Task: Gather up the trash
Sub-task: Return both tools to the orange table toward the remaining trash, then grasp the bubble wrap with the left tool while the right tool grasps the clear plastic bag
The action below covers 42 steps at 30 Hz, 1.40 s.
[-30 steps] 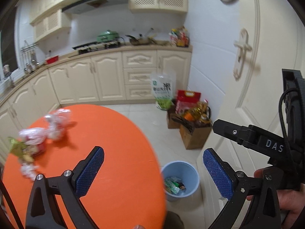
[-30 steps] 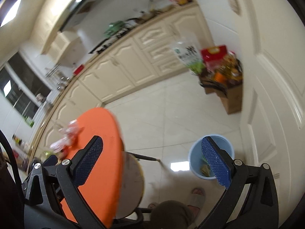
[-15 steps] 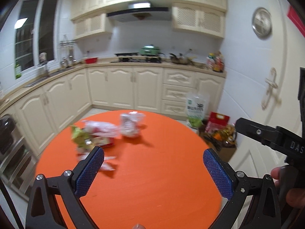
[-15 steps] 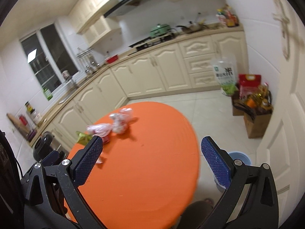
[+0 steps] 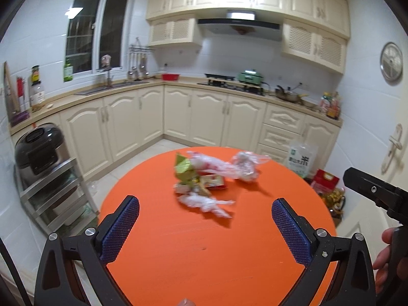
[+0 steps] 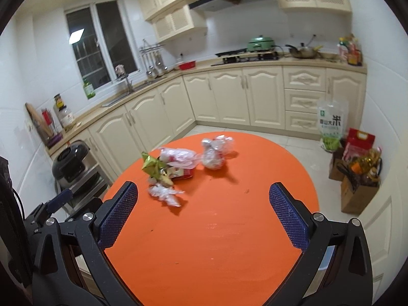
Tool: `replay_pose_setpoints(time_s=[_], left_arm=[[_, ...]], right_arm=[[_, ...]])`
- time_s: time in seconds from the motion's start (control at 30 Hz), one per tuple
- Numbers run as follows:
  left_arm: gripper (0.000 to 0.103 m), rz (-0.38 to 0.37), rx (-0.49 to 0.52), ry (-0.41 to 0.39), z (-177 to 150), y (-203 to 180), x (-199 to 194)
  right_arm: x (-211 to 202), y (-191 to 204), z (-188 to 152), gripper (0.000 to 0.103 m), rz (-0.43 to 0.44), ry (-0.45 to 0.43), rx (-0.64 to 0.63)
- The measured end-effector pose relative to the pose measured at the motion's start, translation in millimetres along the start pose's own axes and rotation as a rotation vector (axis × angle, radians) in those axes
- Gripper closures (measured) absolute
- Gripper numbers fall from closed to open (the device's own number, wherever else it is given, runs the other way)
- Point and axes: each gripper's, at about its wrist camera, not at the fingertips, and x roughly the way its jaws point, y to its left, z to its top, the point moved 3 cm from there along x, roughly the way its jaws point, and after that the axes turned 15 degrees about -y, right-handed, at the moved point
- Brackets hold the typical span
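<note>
A pile of trash lies on the far part of a round orange table: a crumpled white plastic wrap, a green-gold foil wrapper, a red and white packet, a pink-white plastic bag and a clear balled bag. My left gripper is open and empty above the near table. My right gripper is open and empty too, seen also at the right edge of the left wrist view.
Cream kitchen cabinets run along the far walls. A black rice cooker sits on a metal rack at the left. A rice bag, a red box and cardboard boxes stand on the floor at right, by a door.
Both grippers have swung left from the blue bin on the floor to face the table and its trash pile. Both stay open and empty.
</note>
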Motion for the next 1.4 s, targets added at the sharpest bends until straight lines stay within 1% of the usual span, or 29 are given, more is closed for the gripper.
replay_pose_setpoints(time_s=[0.07, 0.1, 0.17, 0.27, 0.43, 0.5, 0.53, 0.63, 0.87, 0.97, 1.07, 1.17, 1.37, 1.4], left_arm=[[0.001, 0.017, -0.011, 0.005, -2, 3, -3], [0.001, 0.023, -0.015, 0.010, 4, 1, 5], [0.001, 0.032, -0.027, 0.019, 4, 4, 8], [0.001, 0.047, -0.035, 0.043, 8, 10, 21], [0.001, 0.045, -0.040, 0.095, 12, 11, 50], [0.001, 0.040, -0.039, 0.121, 16, 6, 67], [0.001, 0.035, -0.039, 0.130, 17, 13, 77], [0.001, 0.024, -0.040, 0.158, 21, 15, 105], [0.001, 0.008, -0.050, 0.217, 30, 3, 177], [0.001, 0.022, -0.054, 0.247, 32, 0, 213], [0.001, 0.042, -0.066, 0.295, 31, -1, 249], [0.001, 0.059, -0.081, 0.339, 33, -2, 284], [0.001, 0.091, -0.101, 0.421, 44, -6, 340], [0.001, 0.101, -0.088, 0.418, 47, -7, 346]], right_arm=[[5, 5, -2, 0.000, 0.002, 0.011, -0.020], [7, 6, -2, 0.000, 0.000, 0.015, -0.030], [11, 8, -3, 0.000, -0.007, 0.023, -0.043], [17, 9, -5, 0.000, -0.009, 0.037, -0.050], [35, 5, -11, 0.000, -0.017, 0.076, -0.069], [46, 2, -14, 0.000, -0.022, 0.095, -0.062], [51, -1, -16, 0.000, -0.025, 0.106, -0.061], [66, -11, -22, 0.000, -0.041, 0.134, -0.057], [108, -35, -34, 0.000, -0.059, 0.195, -0.041], [131, -46, -38, 0.000, -0.059, 0.222, -0.035], [158, -55, -43, 0.000, -0.060, 0.250, -0.041], [186, -59, -49, 0.000, -0.052, 0.281, -0.049], [243, -57, -58, 0.000, -0.026, 0.334, -0.095], [250, -56, -58, 0.000, -0.019, 0.338, -0.103]])
